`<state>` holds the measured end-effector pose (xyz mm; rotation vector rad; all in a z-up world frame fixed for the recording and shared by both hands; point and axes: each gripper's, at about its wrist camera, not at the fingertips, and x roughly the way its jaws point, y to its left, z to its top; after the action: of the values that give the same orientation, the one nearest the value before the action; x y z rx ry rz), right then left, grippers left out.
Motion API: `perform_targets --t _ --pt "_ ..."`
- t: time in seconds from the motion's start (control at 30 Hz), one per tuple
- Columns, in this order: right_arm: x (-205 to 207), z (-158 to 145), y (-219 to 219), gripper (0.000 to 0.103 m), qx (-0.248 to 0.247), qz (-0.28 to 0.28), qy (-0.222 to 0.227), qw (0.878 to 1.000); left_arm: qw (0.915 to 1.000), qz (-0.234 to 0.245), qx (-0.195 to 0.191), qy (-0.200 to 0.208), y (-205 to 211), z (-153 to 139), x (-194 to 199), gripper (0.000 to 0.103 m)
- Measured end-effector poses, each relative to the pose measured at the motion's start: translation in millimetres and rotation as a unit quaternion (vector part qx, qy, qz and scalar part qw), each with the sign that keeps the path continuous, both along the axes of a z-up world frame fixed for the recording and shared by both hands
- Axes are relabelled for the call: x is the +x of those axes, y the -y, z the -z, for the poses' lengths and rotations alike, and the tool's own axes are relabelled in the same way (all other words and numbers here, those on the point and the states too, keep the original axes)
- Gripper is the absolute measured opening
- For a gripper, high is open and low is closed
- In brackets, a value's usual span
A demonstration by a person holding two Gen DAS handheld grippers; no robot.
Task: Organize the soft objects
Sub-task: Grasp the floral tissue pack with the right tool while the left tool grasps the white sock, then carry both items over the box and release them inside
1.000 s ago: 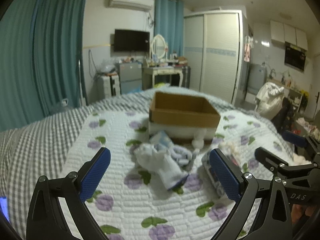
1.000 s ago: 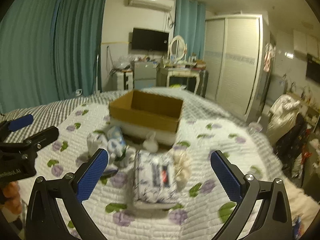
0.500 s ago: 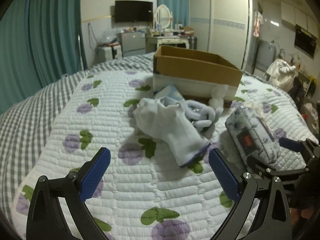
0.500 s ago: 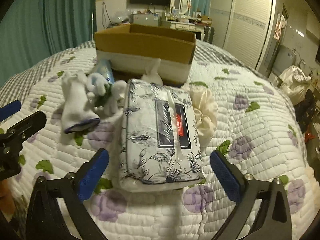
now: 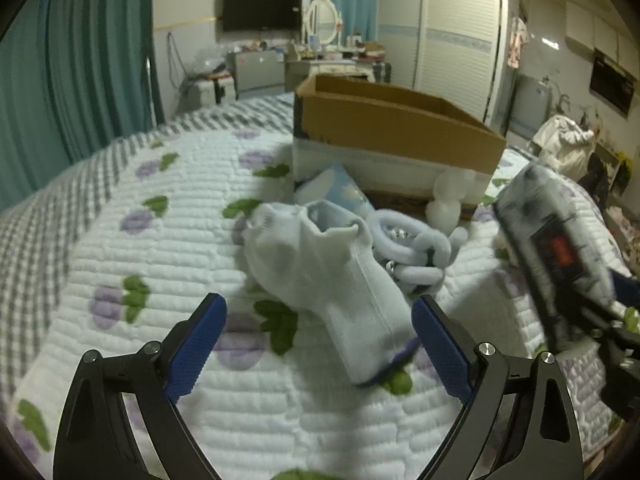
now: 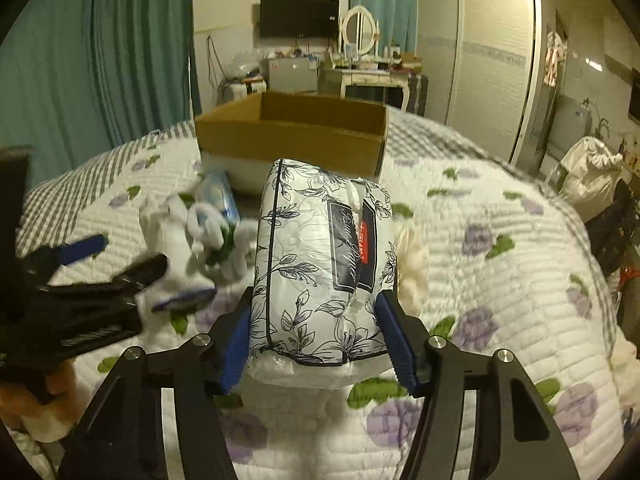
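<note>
My right gripper [image 6: 320, 332] is shut on a floral tissue pack [image 6: 320, 256] and holds it lifted off the quilt; the pack also shows tilted in the left wrist view [image 5: 556, 252]. My left gripper [image 5: 320, 344] is open, its blue pads either side of a white sock [image 5: 336, 276] lying on the quilt. Behind the sock lie a pale blue plush chain [image 5: 412, 248], a small blue packet [image 5: 336, 188] and white pom-poms [image 5: 448, 196]. An open cardboard box [image 5: 392, 128] stands behind them, also in the right wrist view [image 6: 292, 136].
A cream scrunchie [image 6: 412, 260] lies right of the tissue pack. The floral quilt [image 5: 160, 272] covers the bed. Teal curtains [image 5: 72, 60], a dresser [image 5: 328, 64] and a wardrobe [image 5: 452, 40] stand beyond the bed.
My right gripper closed on the tissue pack and lifted it. My left gripper moved forward, closer to the white sock.
</note>
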<state>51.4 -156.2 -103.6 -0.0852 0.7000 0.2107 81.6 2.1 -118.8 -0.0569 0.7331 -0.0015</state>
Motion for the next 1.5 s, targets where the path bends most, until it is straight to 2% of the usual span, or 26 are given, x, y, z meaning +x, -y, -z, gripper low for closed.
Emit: perform_targets --t 0.07,0.17,0.27,0.3,0.37,0.43,0.6,0.63,0.7,0.9,1.1,1.23,1.33,1.4,1.5 --pt "2 -2 -1 0.059 -0.001 0.001 0.004 1.0 0.9999 0.003 -0.009 -0.012 0 9 10 0.086" --pt "6 -2 -2 0.059 -0.002 0.001 0.001 1.0 0.9993 0.011 -0.028 -0.022 0 19 20 0.082" --pt "8 3 -3 0.059 -0.011 0.001 -0.003 1.0 0.9979 0.034 -0.051 -0.024 1 22 19 0.064" --pt "8 4 -3 0.059 -0.012 0.001 -0.005 1.0 0.9978 0.037 -0.051 -0.022 1 21 17 0.061" --pt "8 5 -2 0.059 -0.011 0.001 -0.007 1.0 0.9973 0.049 -0.051 -0.021 4 20 11 0.047" --pt "5 3 -2 0.059 -0.008 0.0 -0.005 1.0 0.9973 0.052 -0.048 -0.019 5 16 4 0.04" --pt "-10 -12 -1 0.059 0.003 -0.008 0.013 1.0 0.9972 0.053 -0.052 -0.012 2 5 -26 0.028" --pt "-14 -16 0 0.059 0.005 -0.009 0.019 1.0 0.9971 0.055 -0.052 -0.012 1 2 -32 0.016" --pt "-22 -25 0 0.058 0.011 -0.012 0.03 0.999 0.9979 0.05 -0.042 -0.007 0 -6 -41 0.016" --pt "-41 -49 4 0.058 0.029 -0.023 0.056 0.998 0.9968 0.063 -0.044 0.022 3 -38 -64 0.012" --pt "-42 -80 12 0.058 0.043 -0.03 0.078 0.996 0.994 0.077 -0.036 0.068 6 -82 -65 0.012" --pt "-23 -117 13 0.058 0.041 -0.05 0.1 0.993 0.9906 0.089 -0.022 0.102 11 -120 -42 0.012" --pt "11 -150 9 0.058 0.019 -0.072 0.118 0.99 0.9871 0.098 -0.013 0.126 16 -144 -15 0.012" --pt "42 -164 3 0.058 -0.004 -0.079 0.123 0.989 0.9858 0.102 -0.009 0.133 18 -152 7 0.012" --pt "87 -170 -6 0.058 -0.02 -0.091 0.119 0.988 0.9855 0.104 0.002 0.135 23 -155 45 0.012"
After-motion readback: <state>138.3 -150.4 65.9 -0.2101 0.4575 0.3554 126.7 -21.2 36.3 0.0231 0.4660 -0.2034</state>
